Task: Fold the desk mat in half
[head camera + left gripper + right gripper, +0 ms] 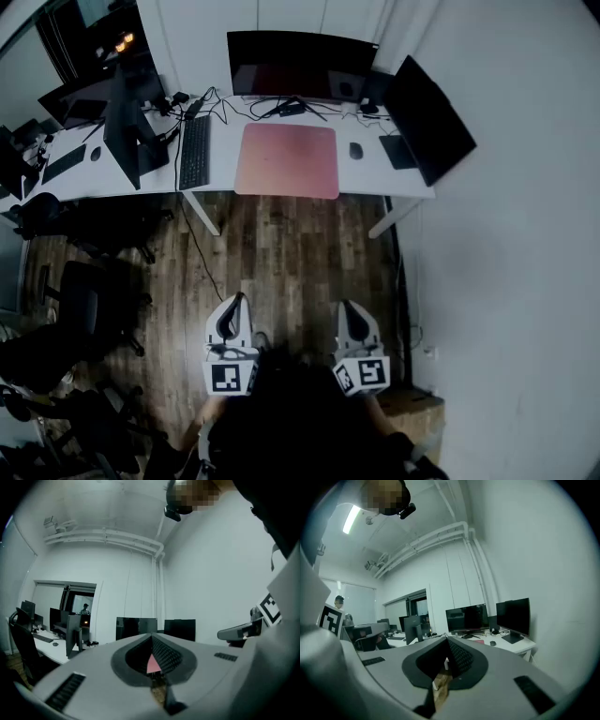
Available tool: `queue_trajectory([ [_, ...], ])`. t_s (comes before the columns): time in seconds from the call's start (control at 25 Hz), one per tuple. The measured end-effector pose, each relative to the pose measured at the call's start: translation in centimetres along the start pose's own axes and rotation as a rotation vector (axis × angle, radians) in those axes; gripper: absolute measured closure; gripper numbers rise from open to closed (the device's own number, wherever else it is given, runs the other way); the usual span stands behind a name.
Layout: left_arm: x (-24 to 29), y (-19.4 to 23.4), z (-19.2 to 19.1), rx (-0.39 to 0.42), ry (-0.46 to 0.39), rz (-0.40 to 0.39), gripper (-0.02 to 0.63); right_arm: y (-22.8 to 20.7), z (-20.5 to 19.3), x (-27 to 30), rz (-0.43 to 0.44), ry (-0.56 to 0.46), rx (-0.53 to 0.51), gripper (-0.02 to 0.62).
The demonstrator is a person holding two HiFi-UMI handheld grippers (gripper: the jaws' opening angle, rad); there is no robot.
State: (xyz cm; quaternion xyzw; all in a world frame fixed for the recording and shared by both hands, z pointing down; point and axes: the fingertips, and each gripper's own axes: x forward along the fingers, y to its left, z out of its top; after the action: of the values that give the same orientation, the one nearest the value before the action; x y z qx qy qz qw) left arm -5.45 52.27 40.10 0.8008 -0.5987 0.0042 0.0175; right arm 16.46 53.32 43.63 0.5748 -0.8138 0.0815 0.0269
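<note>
Currently listed, from the task's thing outward:

- Desk mat (286, 161): pink, unfolded, lying flat on the white desk (220, 178). It sits at the middle of the desk, with its near edge along the desk's front edge. Its long axis runs left to right, along the desk's length.
- Keyboard (195, 152): on the desk, toward its left part.
- Mouse (355, 150): on the desk, toward its right part.
- Monitor (300, 66): at the back of the desk, screen dark. A second monitor (429, 117) stands angled at the desk's right end.
- Left gripper (234, 309): jaws together, nothing between them. It is well apart from the desk, over the wooden floor (281, 253), and points toward the desk.
- Right gripper (349, 314): jaws together, likewise empty. It is also well apart from the desk.

Relation for the coming move: the mat lies straight ahead of both grippers, across the floor. It sits about midway between their two lines, so neither hand looks nearer. By my judgement, both must close on the desk before any edge can be lifted.

Writing: none legible. The gripper cubes carry black-and-white square markers only, and no brand can be read on the monitors or the keyboard.
</note>
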Motion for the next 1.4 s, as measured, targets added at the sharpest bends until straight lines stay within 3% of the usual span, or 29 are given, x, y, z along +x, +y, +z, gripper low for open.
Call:
queue_trajectory([
  [0.28,0.2,0.0,0.4,-0.01,-0.011,0.0,0.6,0.4,0.9,0.1,0.017,-0.008,0.014,0.589],
  [0.52,0.0,0.2,1.7,-0.002,-0.043,-0.003,0.6,0.4,3.7,-0.9,0.007,-0.084,-0.035,0.589],
  [0.64,-0.1,0.8,1.9,-0.05,-0.068,-0.005,0.598,-0.1,4.1,-0.9,-0.028,-0.119,-0.033,0.586],
  [0.68,0.1,1.0,1.5,-0.068,-0.061,-0.007,0.537,-0.4,3.4,-0.5,-0.03,-0.102,-0.015,0.567],
  [0.72,0.3,1.3,0.9,-0.076,-0.042,-0.006,0.443,-0.5,2.7,-0.1,-0.028,-0.076,0.01,0.472],
  [0.76,0.5,1.5,0.2,-0.076,-0.019,-0.001,0.425,-0.6,2.0,0.2,-0.026,-0.051,0.032,0.43],
  [1.04,0.1,3.6,-1.9,-0.048,0.051,0.01,0.423,0.9,0.2,0.6,-0.027,-0.004,0.052,0.428],
  [1.4,0.9,7.2,-2.6,-0.052,0.048,-0.041,0.423,4.5,-0.3,3.1,-0.073,0.005,0.049,0.428],
])
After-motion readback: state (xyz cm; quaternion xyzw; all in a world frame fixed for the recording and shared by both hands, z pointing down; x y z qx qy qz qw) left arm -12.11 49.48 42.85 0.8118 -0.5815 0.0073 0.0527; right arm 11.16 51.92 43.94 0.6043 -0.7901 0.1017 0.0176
